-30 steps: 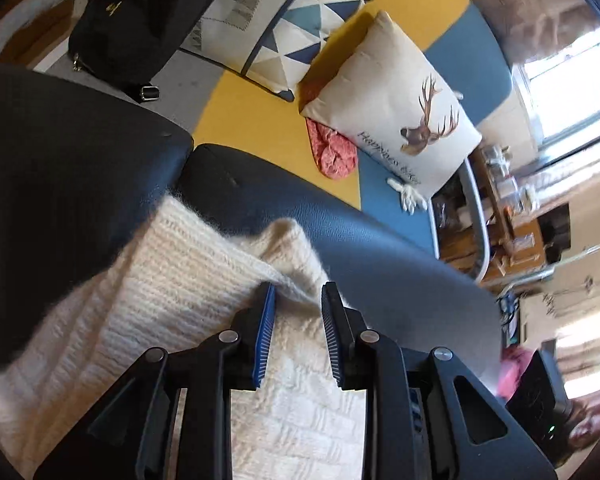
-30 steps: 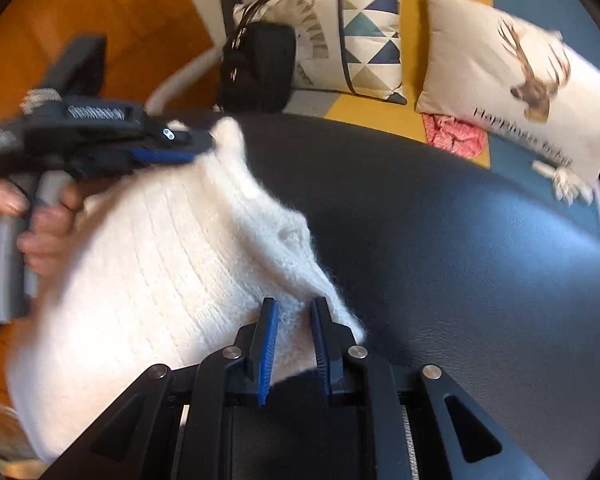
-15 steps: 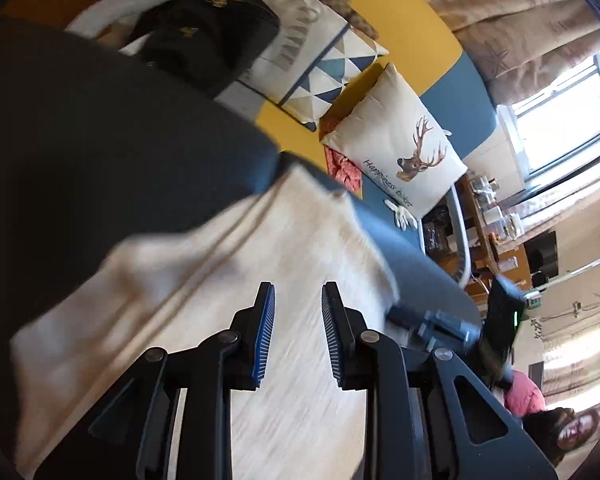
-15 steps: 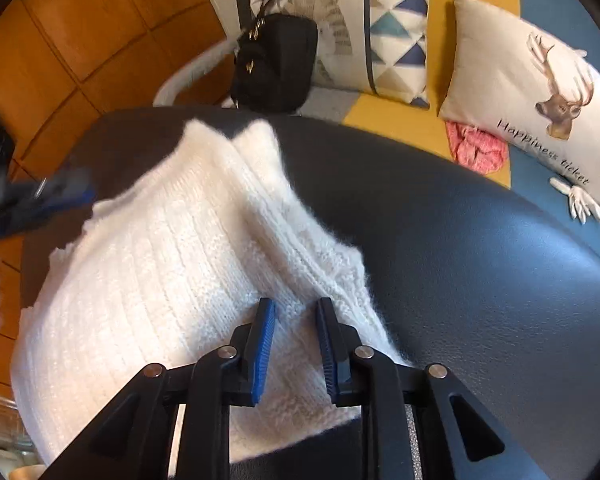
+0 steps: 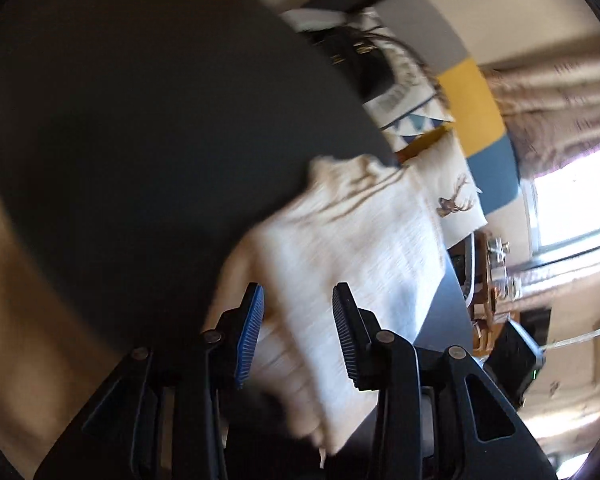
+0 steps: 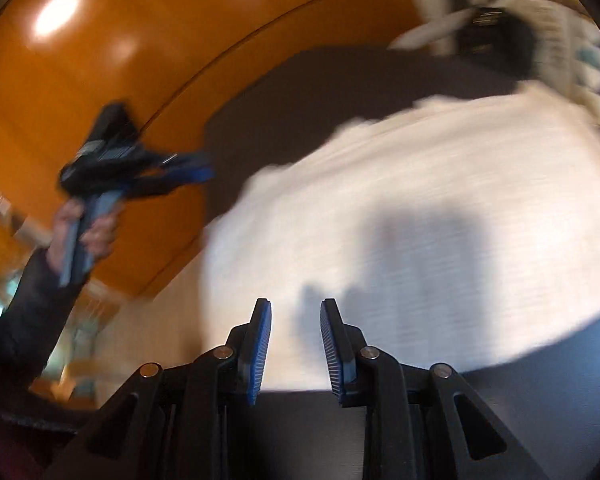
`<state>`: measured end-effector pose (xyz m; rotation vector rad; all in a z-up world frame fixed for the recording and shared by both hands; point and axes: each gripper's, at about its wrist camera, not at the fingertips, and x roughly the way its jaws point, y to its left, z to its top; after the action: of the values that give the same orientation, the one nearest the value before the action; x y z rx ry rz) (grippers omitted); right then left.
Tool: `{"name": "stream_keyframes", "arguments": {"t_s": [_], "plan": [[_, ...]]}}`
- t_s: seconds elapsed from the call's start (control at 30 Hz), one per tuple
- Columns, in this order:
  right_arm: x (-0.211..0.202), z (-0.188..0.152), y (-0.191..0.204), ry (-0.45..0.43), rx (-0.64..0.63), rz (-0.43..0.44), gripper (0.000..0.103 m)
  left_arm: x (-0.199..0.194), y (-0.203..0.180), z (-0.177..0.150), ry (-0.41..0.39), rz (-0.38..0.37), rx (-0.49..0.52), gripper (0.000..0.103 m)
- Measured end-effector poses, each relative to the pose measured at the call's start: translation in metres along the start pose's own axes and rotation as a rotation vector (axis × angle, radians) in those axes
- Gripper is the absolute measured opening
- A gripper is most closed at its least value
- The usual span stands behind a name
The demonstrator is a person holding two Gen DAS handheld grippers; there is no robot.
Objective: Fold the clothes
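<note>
Left wrist view: the left gripper [image 5: 298, 312] sits at 6 o'clock with its blue-padded fingers [image 5: 251, 330] apart and nothing between them. A dark, smooth bench [image 5: 148, 128] fills the frame from 9 to 12 o'clock. The cream knit sweater [image 5: 352, 248] lies on it just beyond the fingertips, running from the centre toward 2 o'clock, with one edge trailing down past the right finger. At 1 o'clock a black bag [image 5: 364, 64] and a patterned cushion [image 5: 412, 116] rest on a yellow and blue sofa [image 5: 480, 128]; a deer-print cushion [image 5: 458, 204] sits at 3 o'clock beside it. A bright window [image 5: 572, 200] and curtains take the right edge. Everything is smeared by motion blur, so the sweater's folds and the clutter at 4 o'clock cannot be made out.

Right wrist view: the right gripper [image 6: 296, 320] is at 6 o'clock, fingers [image 6: 260, 344] apart, hovering over the near edge of the sweater [image 6: 420, 216], which spreads flat across the dark bench [image 6: 300, 92] from the centre to 3 o'clock and is cut off there. At 9 o'clock a hand [image 6: 82, 228] in a dark sleeve holds the left gripper [image 6: 198, 170] clear of the sweater; it is too blurred here to read its fingers. Orange wood panelling [image 6: 140, 40] fills 10 to 12 o'clock, and the black bag [image 6: 496, 36] is a blur at 1 o'clock
</note>
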<state>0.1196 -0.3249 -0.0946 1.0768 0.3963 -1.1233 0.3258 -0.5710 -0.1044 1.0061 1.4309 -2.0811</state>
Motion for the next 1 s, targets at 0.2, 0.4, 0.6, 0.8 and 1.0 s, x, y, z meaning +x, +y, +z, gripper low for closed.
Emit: {"name": "stream_keyframes", "arguments": {"t_s": [0.2,0.4,0.6,0.8,1.0], "plan": [[0.049,-0.015,0.044,0.089,-0.053,0.004,0.026,0.017,0.044,-0.008,0.046,-0.018,-0.108,0.047],[0.056,-0.018,0.042,0.093,-0.009,-0.056,0.026,0.043,0.038,0.014,0.066,0.003,-0.061,0.049],[0.058,-0.013,0.026,0.084,0.020,-0.083,0.026,0.059,0.014,0.027,0.069,0.024,0.048,0.050],[0.061,-0.011,0.025,0.071,0.013,-0.103,0.026,0.065,-0.010,0.029,0.027,0.084,0.162,0.043],[0.065,-0.017,0.030,0.079,-0.038,-0.151,0.026,0.072,-0.034,0.030,-0.014,0.144,0.276,0.008]]}}
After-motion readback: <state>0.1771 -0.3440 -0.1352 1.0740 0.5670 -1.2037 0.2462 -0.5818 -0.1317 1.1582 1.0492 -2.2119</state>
